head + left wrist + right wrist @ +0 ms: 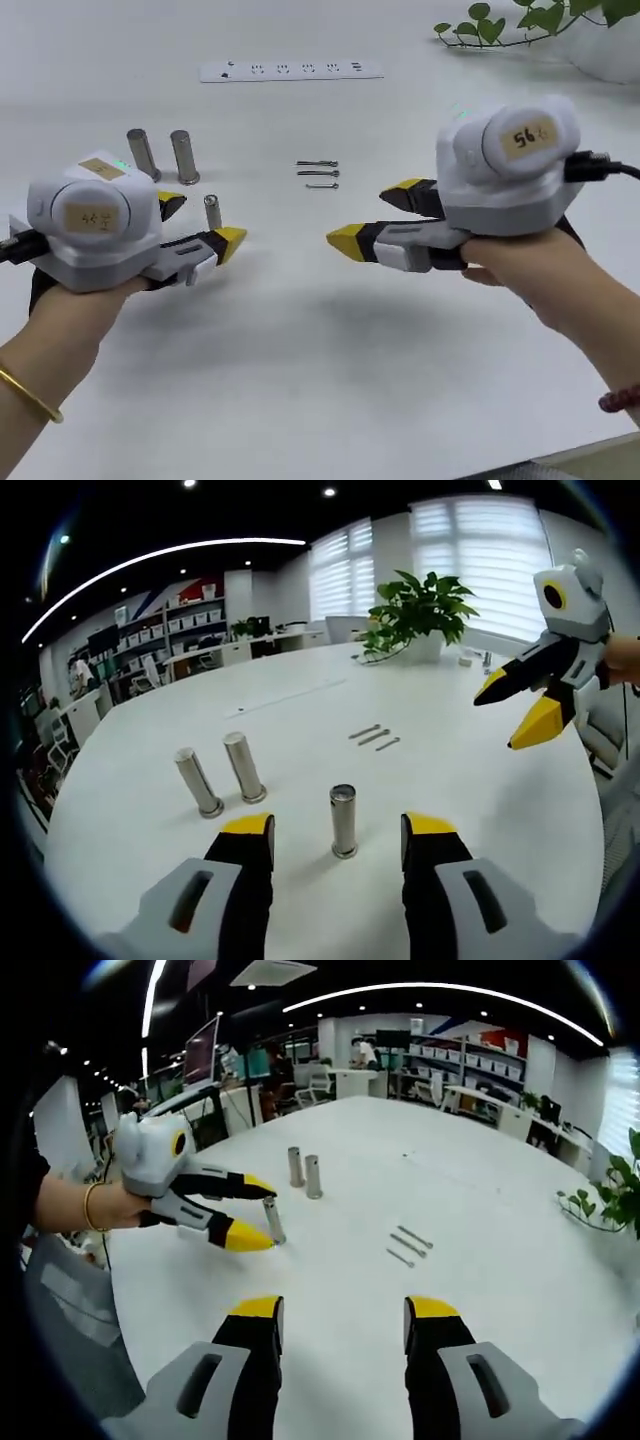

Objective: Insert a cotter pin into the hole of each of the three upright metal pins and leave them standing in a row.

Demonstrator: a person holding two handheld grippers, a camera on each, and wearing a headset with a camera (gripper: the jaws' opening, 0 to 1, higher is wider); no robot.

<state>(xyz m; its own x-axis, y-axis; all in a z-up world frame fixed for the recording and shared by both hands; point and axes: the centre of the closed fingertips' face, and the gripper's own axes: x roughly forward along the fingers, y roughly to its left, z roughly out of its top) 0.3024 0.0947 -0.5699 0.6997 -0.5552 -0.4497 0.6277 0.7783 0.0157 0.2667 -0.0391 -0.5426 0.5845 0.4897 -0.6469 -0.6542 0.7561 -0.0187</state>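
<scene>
Here, I'm over a white table (300,360) in an open office: shelves (175,630), desks (210,652), blinds (480,550) at the windows, strip lights (170,555) overhead. A power strip (290,70) lies at the far side. A white pot (428,648) holds a leafy plant (415,595). Three metal pins (184,155) stand upright: two side by side, the third pin (343,820) nearer, between the spread jaws of my left gripper (203,222), touching neither. Three cotter pins (318,173) lie loose and parallel mid-table. My right gripper (375,214) hovers agape, holding nothing.
</scene>
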